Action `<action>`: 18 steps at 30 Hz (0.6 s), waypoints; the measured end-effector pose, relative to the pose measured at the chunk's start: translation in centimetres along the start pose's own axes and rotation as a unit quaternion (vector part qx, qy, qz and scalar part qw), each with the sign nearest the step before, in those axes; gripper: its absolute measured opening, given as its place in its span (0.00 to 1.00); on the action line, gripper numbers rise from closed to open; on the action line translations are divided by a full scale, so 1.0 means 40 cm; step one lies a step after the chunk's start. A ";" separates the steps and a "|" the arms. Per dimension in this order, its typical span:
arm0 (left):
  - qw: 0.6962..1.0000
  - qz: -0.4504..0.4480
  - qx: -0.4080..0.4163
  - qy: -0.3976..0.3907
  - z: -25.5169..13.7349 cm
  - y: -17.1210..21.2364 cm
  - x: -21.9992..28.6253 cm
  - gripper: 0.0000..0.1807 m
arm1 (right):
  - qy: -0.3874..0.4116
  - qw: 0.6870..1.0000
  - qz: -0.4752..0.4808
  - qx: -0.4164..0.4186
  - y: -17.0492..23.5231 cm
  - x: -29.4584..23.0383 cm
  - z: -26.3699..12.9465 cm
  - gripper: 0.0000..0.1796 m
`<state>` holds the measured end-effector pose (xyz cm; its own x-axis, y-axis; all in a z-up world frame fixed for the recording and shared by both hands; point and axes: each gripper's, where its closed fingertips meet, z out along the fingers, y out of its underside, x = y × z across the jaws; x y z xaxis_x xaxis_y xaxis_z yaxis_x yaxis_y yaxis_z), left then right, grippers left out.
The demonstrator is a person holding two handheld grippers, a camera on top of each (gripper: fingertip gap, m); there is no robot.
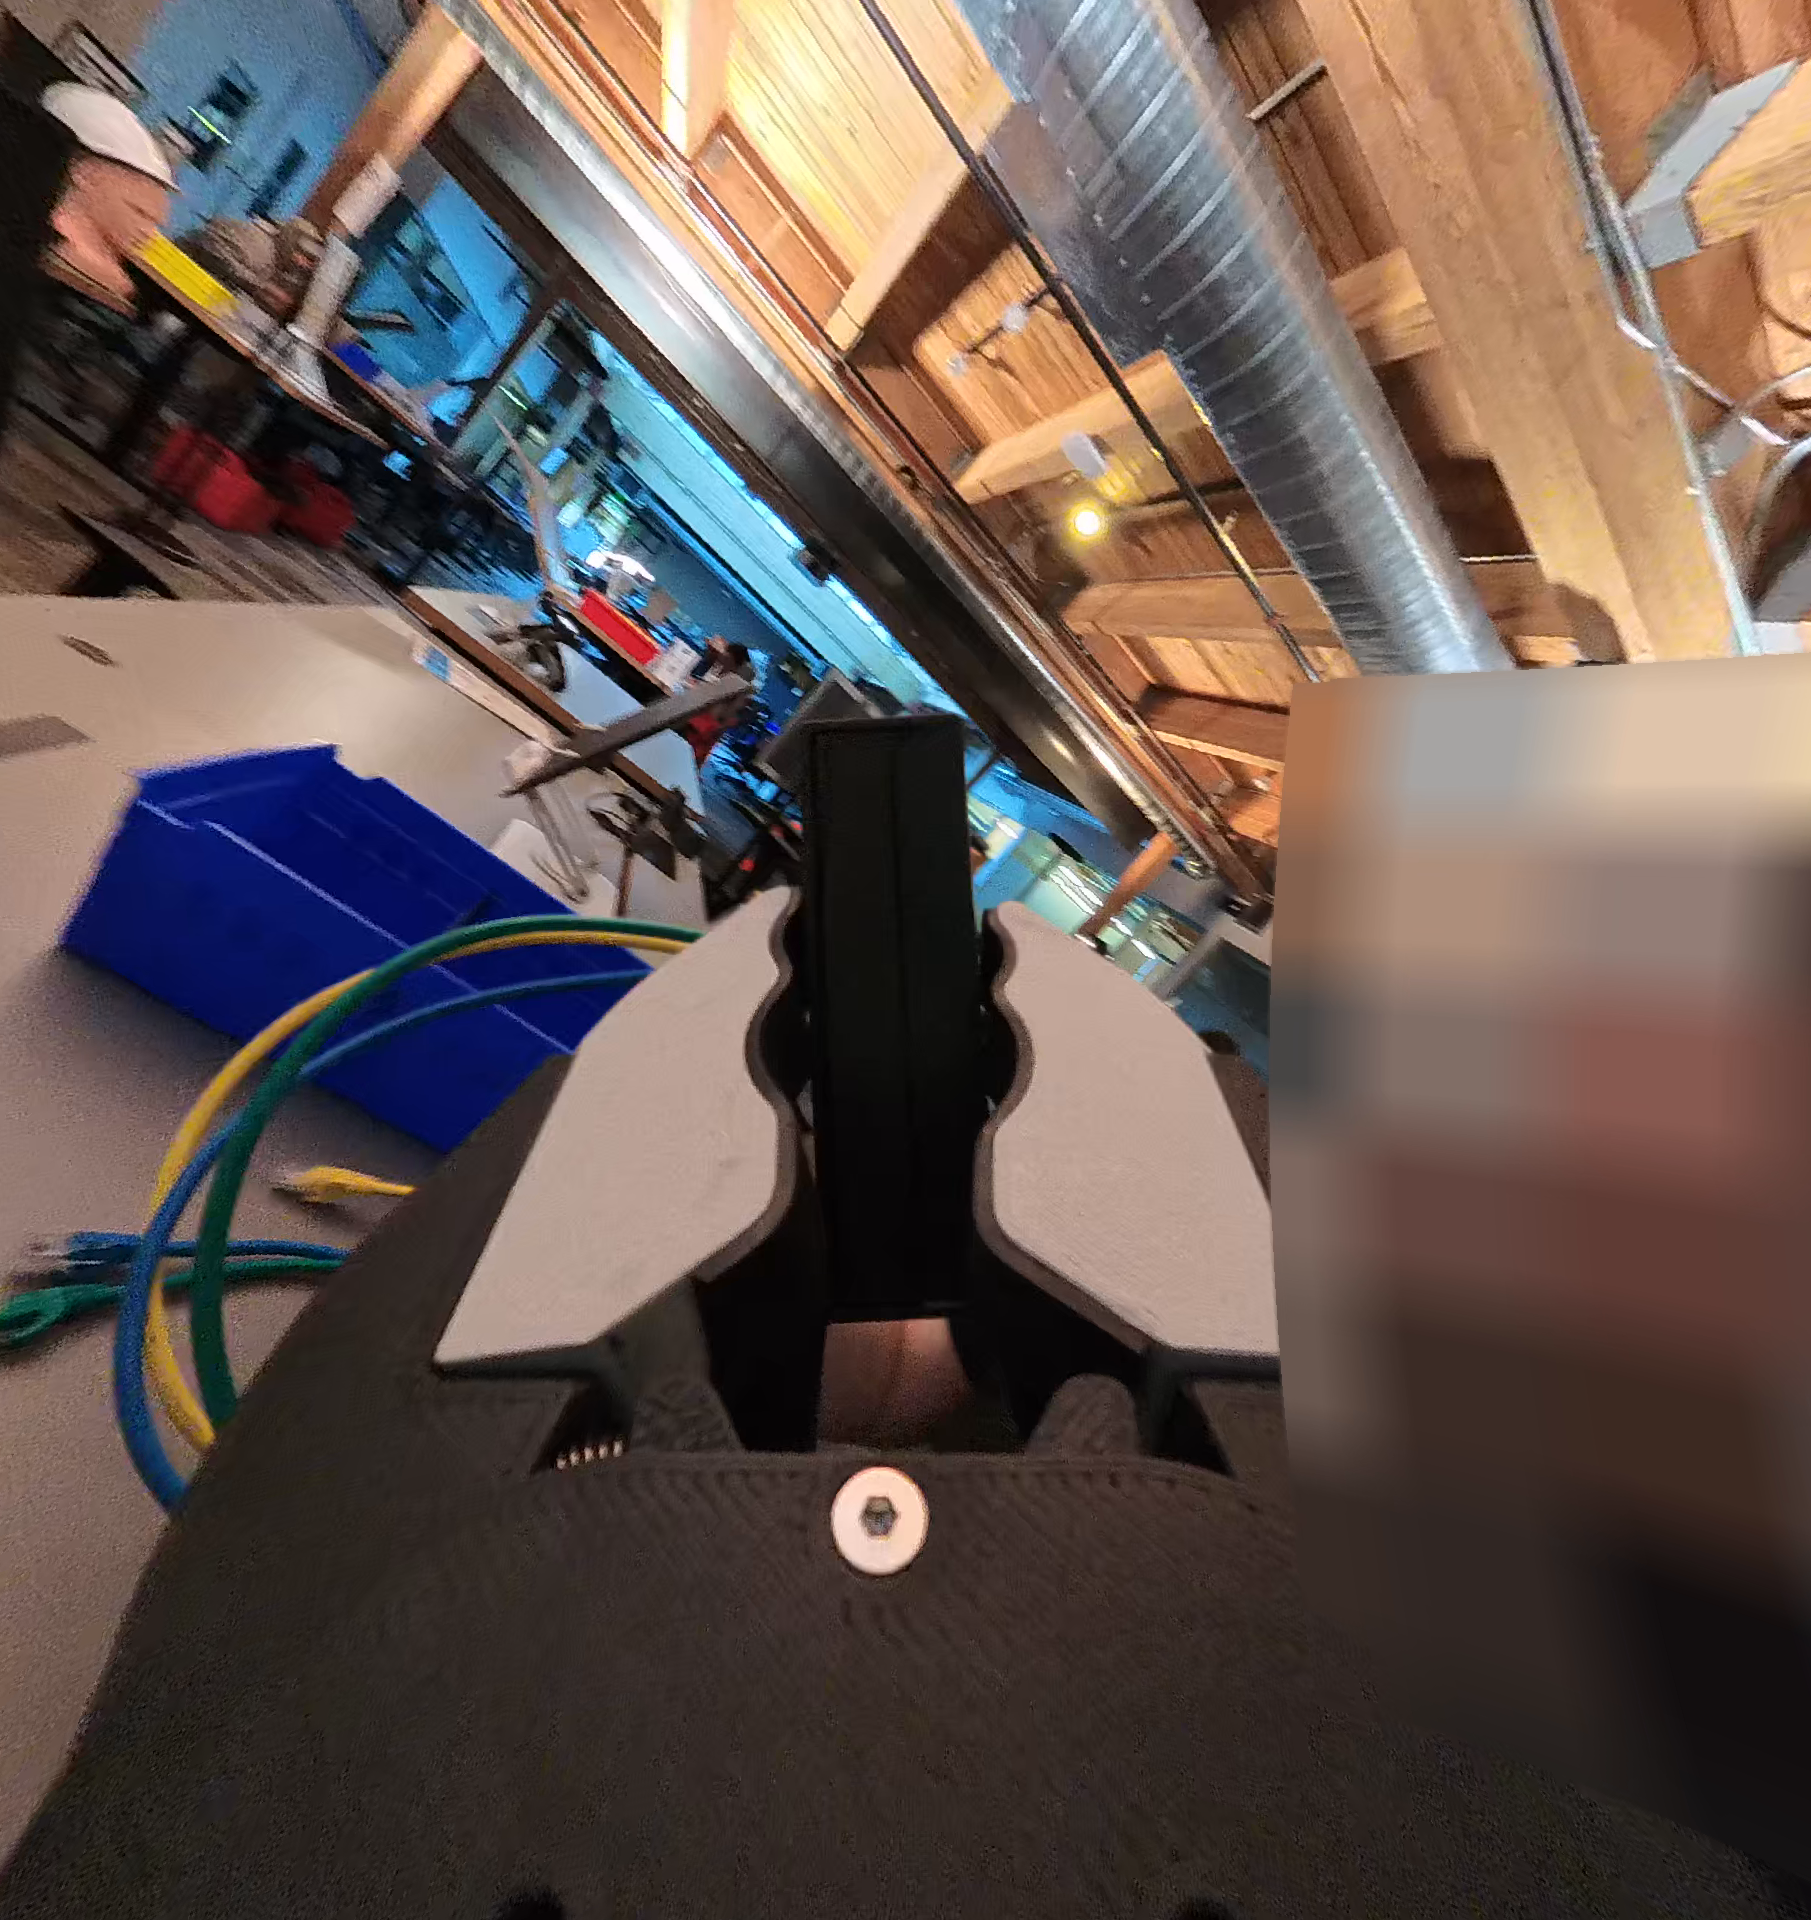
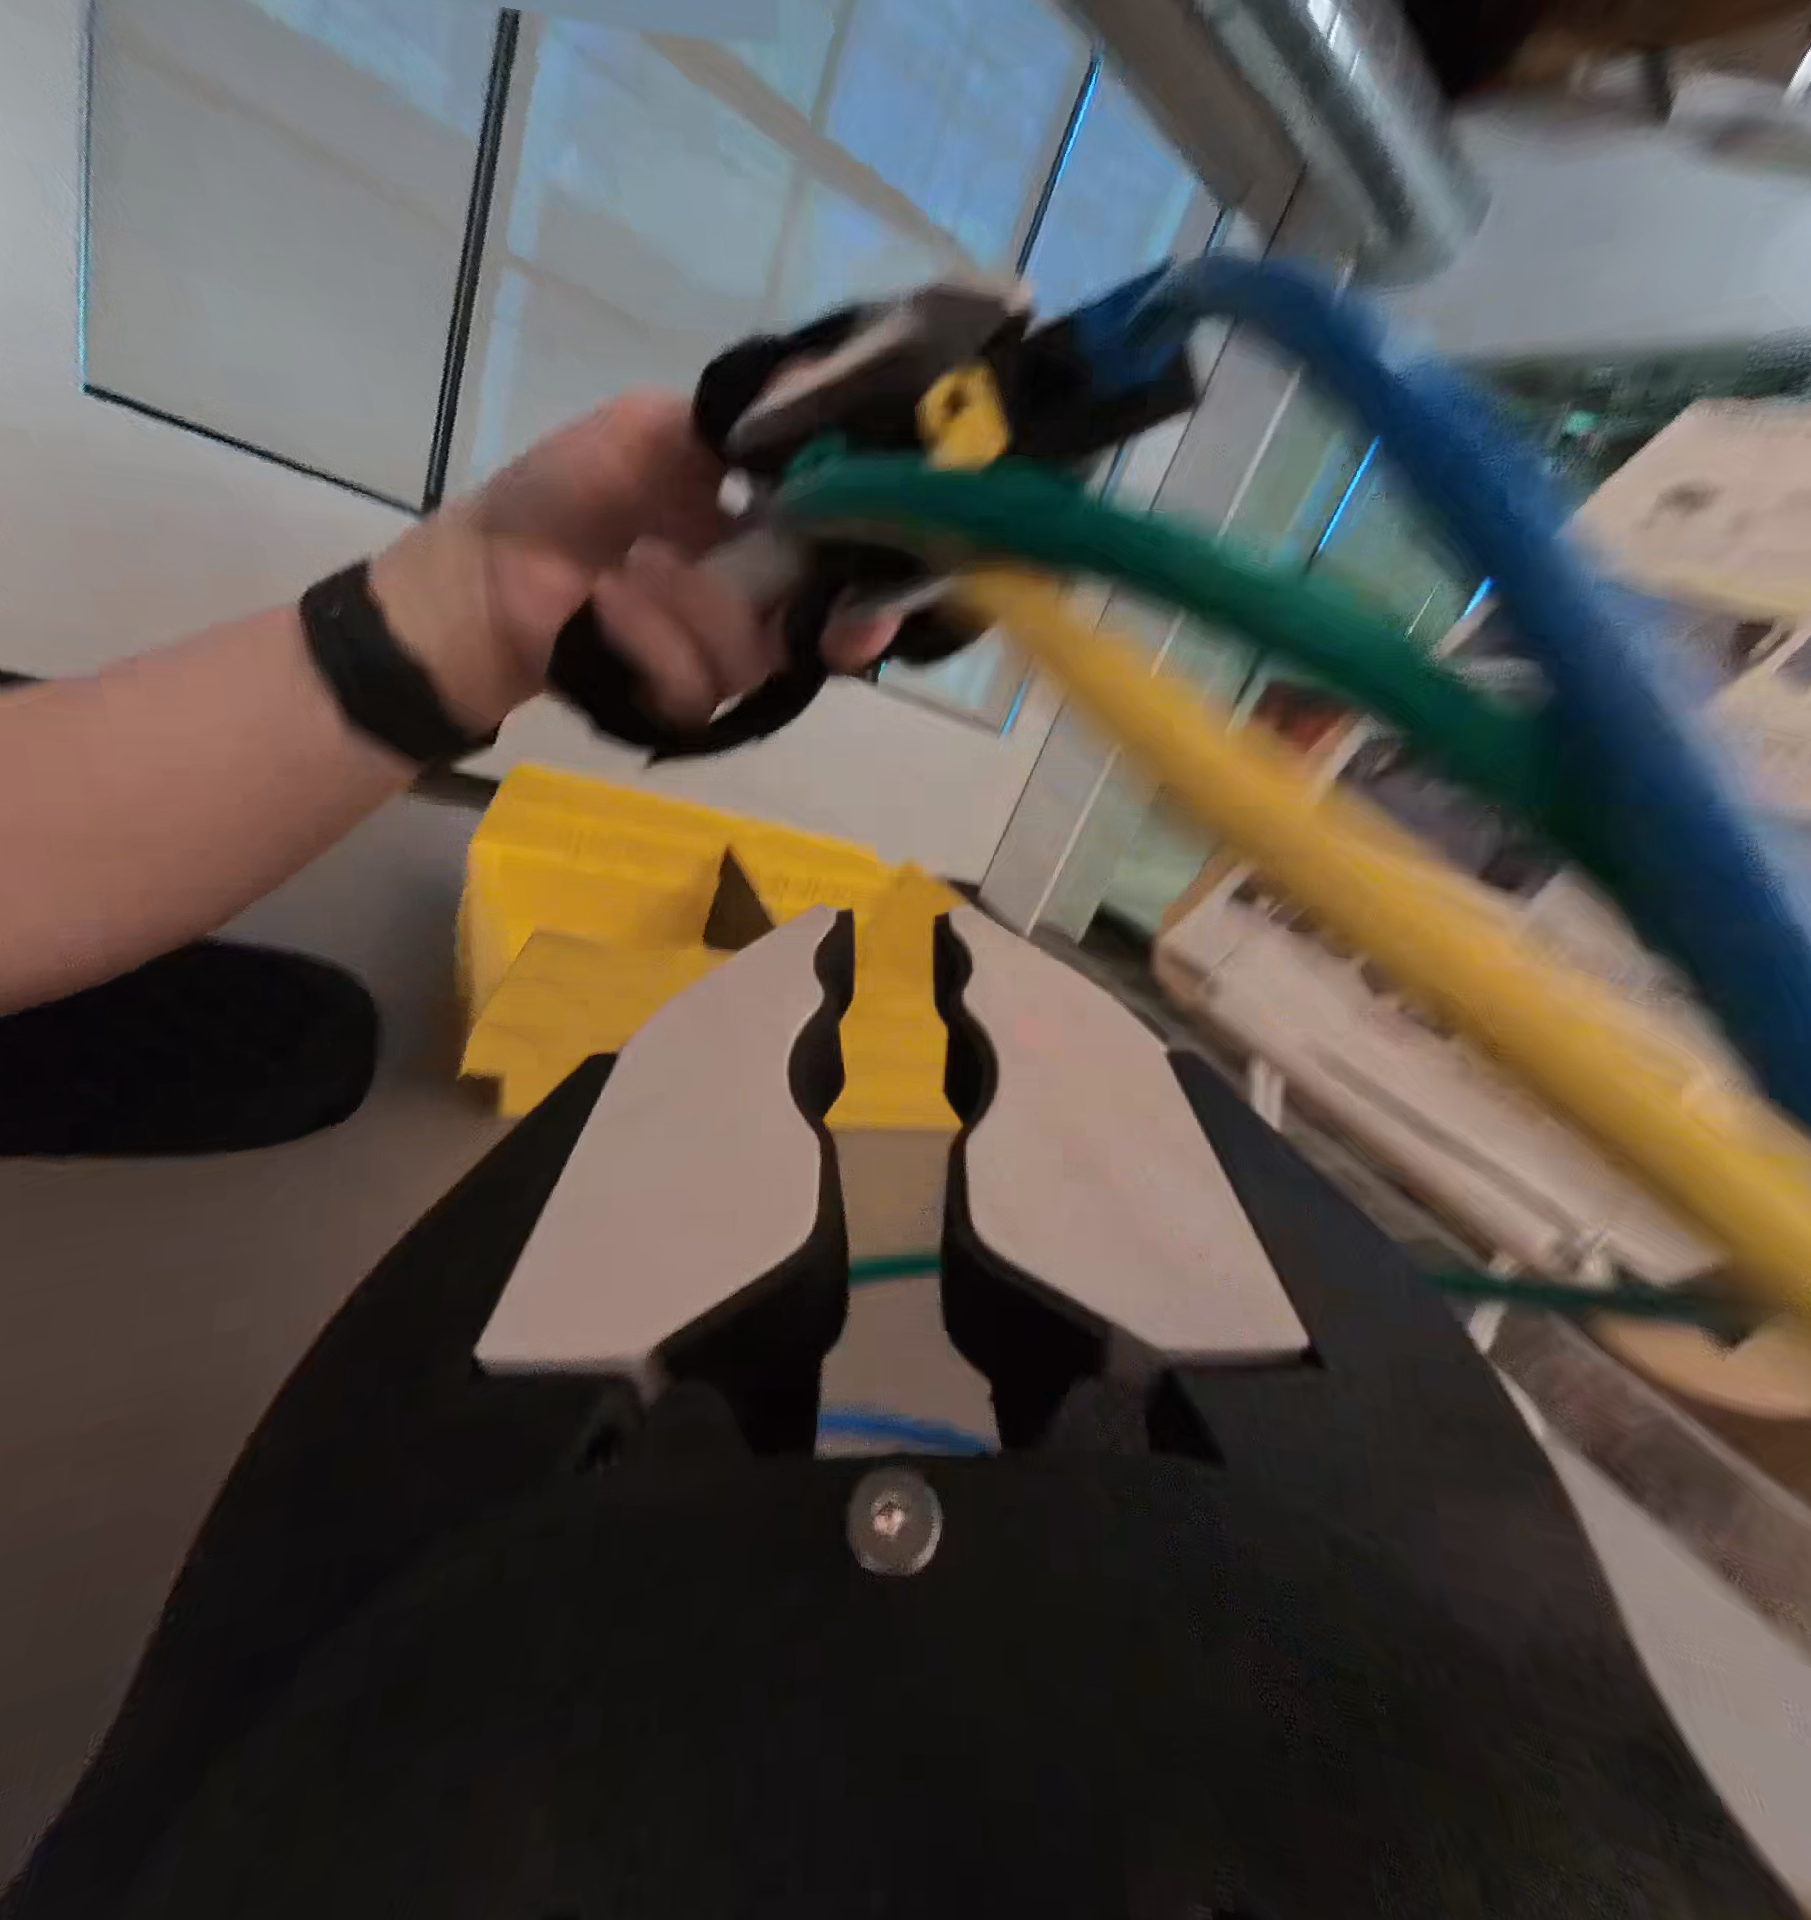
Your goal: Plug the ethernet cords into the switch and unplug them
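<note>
My left gripper is shut on the black switch and holds it up off the table, tilted toward the ceiling. Yellow, green and blue ethernet cords arc from behind its left finger down to the table, where their free plugs lie. In the right wrist view a hand holds that gripper and the switch, blurred, with the green, yellow and blue cords running from it. My right gripper is below it, narrowly open and empty.
A blue bin stands on the grey table behind the cords. A yellow bin sits just beyond my right gripper. Shelving with boxes is on the right. A person in a white hard hat stands far off. Left tips to right tips: about 12 centimetres.
</note>
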<state>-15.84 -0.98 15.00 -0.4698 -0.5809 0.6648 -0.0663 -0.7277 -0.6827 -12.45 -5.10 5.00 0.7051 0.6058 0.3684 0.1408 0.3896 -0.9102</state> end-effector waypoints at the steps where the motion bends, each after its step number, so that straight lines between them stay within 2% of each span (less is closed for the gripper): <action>1: 1.000 0.006 0.007 -0.016 -0.009 -0.008 -0.010 0.16 | -0.004 1.000 0.005 -0.019 0.036 -0.030 -0.013 0.08; 4: 0.999 0.015 0.017 -0.047 -0.030 -0.021 -0.032 0.16 | -0.012 0.997 -0.037 -0.063 0.098 -0.127 -0.057 0.07; 7: 0.996 0.041 0.008 -0.080 -0.035 -0.021 -0.045 0.16 | 0.008 0.996 -0.085 -0.027 -0.012 -0.157 -0.077 0.02; 9: 0.993 0.058 -0.001 -0.103 -0.031 -0.015 -0.053 0.16 | 0.077 0.994 -0.082 -0.010 -0.119 -0.078 -0.081 0.01; 11: 0.991 0.066 -0.010 -0.115 -0.023 -0.006 -0.060 0.16 | 0.103 0.989 -0.090 -0.050 -0.163 -0.001 -0.071 0.04; 14: 0.990 0.067 -0.030 -0.118 -0.006 0.015 -0.064 0.16 | 0.141 0.967 -0.163 -0.139 -0.142 0.096 -0.041 0.10; 16: 0.990 0.068 -0.041 -0.116 0.007 0.027 -0.063 0.16 | 0.142 0.955 -0.201 -0.167 -0.126 0.114 -0.012 0.10; 18: 0.990 0.069 -0.053 -0.112 0.018 0.039 -0.061 0.16 | 0.125 0.954 -0.199 -0.186 -0.103 0.107 0.017 0.10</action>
<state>-14.17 -0.95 12.54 -0.2751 -0.7464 0.6060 -0.1123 -0.6010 -0.7913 -10.49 -3.65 10.46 0.6815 0.2584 0.6847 0.6363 0.2528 -0.7288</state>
